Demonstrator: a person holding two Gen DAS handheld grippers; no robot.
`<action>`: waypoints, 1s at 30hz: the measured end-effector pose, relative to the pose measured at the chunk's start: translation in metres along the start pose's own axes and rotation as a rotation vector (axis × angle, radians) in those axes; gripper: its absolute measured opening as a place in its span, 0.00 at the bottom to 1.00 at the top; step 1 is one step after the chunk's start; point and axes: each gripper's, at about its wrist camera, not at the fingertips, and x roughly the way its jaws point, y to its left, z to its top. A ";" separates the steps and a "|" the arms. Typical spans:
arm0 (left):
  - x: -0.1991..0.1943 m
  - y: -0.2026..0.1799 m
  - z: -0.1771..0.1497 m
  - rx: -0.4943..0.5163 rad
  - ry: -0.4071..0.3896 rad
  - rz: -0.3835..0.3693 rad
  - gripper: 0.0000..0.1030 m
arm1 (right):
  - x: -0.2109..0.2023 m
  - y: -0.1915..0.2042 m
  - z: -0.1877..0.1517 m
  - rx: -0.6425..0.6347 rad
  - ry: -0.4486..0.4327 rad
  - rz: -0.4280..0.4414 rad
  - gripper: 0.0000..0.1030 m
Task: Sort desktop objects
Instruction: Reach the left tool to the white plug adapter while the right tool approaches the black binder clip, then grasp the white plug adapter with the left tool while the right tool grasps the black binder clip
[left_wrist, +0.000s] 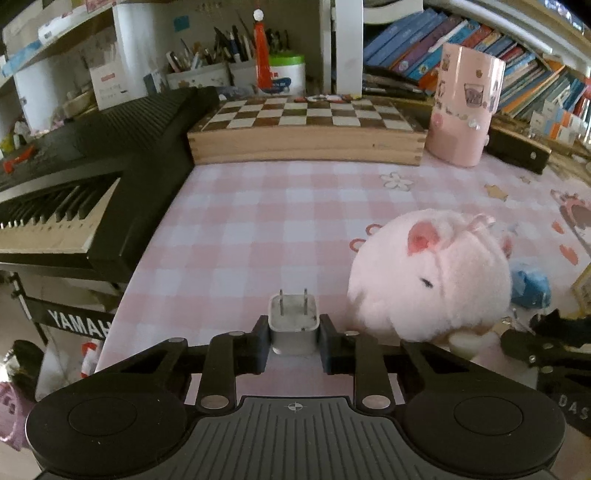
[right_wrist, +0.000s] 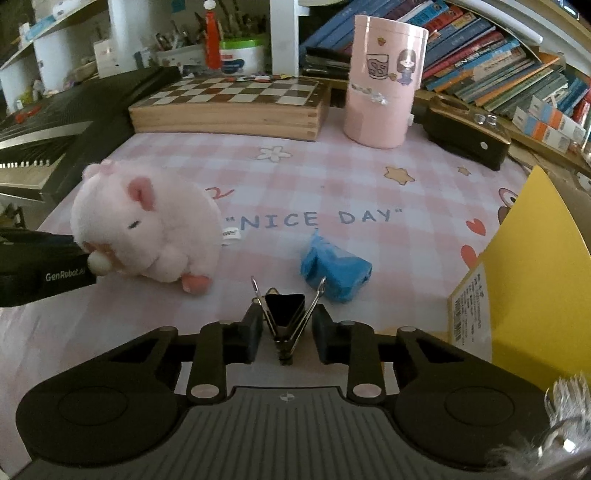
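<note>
My left gripper (left_wrist: 294, 341) is shut on a white plug adapter (left_wrist: 293, 325) with its two prongs pointing away, low over the pink checked tablecloth (left_wrist: 258, 221). A pink plush hamster (left_wrist: 430, 273) lies just right of it; it also shows in the right wrist view (right_wrist: 144, 225). My right gripper (right_wrist: 284, 334) has its jaws around a black binder clip (right_wrist: 285, 314) with its wire handles spread; the pads sit close beside the handles. A crumpled blue object (right_wrist: 334, 269) lies just beyond it.
A wooden chessboard box (left_wrist: 306, 133) and a pink cylindrical holder (left_wrist: 463, 107) stand at the back. A black Yamaha keyboard (left_wrist: 74, 192) borders the left. A black case (right_wrist: 465, 136) and books are at the back right. A yellow book (right_wrist: 532, 277) lies at the right.
</note>
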 end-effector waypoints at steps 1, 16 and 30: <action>-0.004 0.001 0.000 -0.006 -0.009 -0.002 0.24 | -0.002 0.001 0.000 -0.004 -0.007 0.002 0.26; -0.086 0.011 -0.011 -0.031 -0.150 -0.063 0.24 | -0.058 0.014 -0.007 -0.036 -0.136 0.023 0.20; -0.141 0.025 -0.050 0.011 -0.176 -0.133 0.24 | -0.121 0.037 -0.041 0.015 -0.172 -0.003 0.20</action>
